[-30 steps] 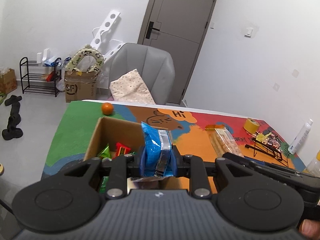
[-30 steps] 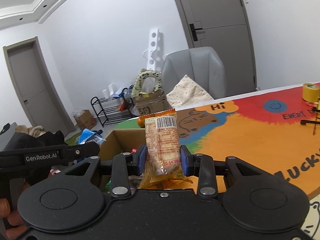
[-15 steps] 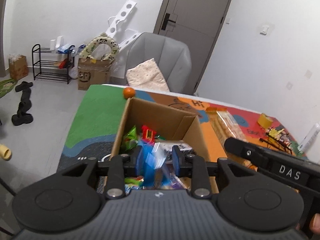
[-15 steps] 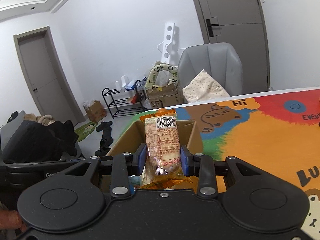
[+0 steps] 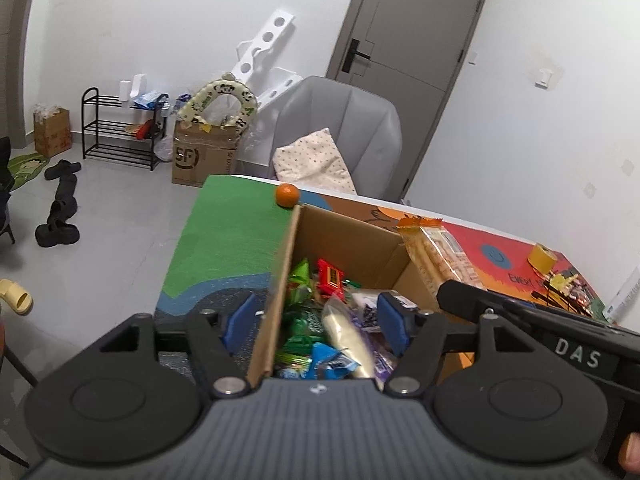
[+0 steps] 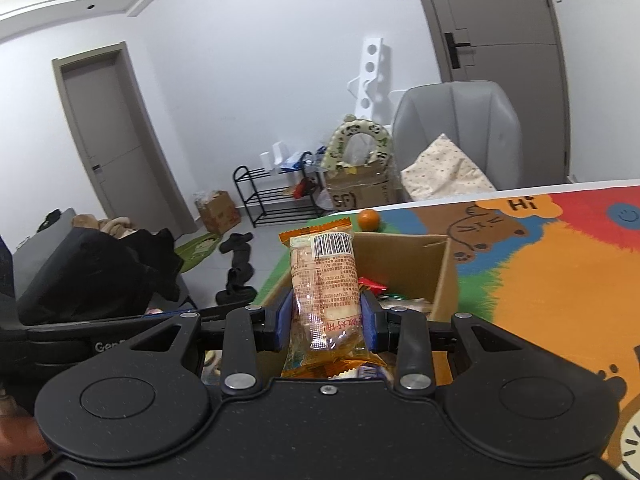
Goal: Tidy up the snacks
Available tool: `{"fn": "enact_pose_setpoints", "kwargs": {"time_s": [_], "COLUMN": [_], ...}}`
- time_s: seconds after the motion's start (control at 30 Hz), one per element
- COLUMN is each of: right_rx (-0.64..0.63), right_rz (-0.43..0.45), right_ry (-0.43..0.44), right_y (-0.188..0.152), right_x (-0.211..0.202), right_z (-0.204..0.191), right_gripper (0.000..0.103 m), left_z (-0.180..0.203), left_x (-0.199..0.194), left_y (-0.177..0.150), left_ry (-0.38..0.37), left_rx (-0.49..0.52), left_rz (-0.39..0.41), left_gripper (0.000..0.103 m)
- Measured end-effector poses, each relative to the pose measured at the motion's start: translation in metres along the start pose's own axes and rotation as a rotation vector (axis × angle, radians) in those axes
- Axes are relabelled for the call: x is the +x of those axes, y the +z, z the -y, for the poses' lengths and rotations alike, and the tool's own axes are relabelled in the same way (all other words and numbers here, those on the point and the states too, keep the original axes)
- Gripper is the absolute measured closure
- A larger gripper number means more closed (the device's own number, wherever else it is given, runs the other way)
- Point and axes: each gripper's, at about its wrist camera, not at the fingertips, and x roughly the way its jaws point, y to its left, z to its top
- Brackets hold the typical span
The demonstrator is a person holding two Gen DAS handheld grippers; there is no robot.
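An open cardboard box [image 5: 360,240] on the colourful table mat holds several snack packets. My left gripper [image 5: 316,324] hovers over its near left corner with jaws opening. Nothing is pressed between its blue pads [image 5: 394,328]; the box's left wall runs through the gap. A blue packet [image 5: 330,362] lies loose on the snacks below. My right gripper [image 6: 326,320] is shut on an orange-edged clear biscuit packet [image 6: 324,280], held upright just before the box [image 6: 400,256]. That packet [image 5: 436,252] also shows at the box's right wall in the left wrist view.
A small orange fruit [image 5: 287,195] sits on the mat behind the box. A tape roll [image 5: 541,258] and a black wire rack [image 5: 560,292] stand at the table's far right. A grey chair [image 5: 340,128] is behind the table.
My left gripper has let go of the blue packet, which dropped into the box, and its jaws have spread. Both grippers have moved closer to the box; the right still holds its packet.
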Motion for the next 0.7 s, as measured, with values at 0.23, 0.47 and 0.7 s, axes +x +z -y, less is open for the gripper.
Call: {"fn": "enact_pose_setpoints", "kwargs": {"time_s": [0.23, 0.47, 0.7], "right_rx": [0.025, 0.017, 0.041], "right_rz": [-0.025, 0.007, 0.016], "right_ry": [-0.075, -0.092, -0.107], "right_y": [-0.004, -0.006, -0.013], "right_x": [-0.001, -0.022, -0.036], "right_z": [0.012, 0.017, 0.029], "right_gripper": [0.051, 0.044, 0.039], "left_z": [-0.005, 0.002, 0.015], "left_x": [-0.001, 0.000, -0.005], "left_y": [-0.001, -0.008, -0.013], "left_ry": [0.007, -0.006, -0.017], "left_rx": [-0.021, -0.012, 0.009], "left_rz": [0.005, -0.003, -0.001], "left_gripper": [0.030, 0.024, 0.021]}}
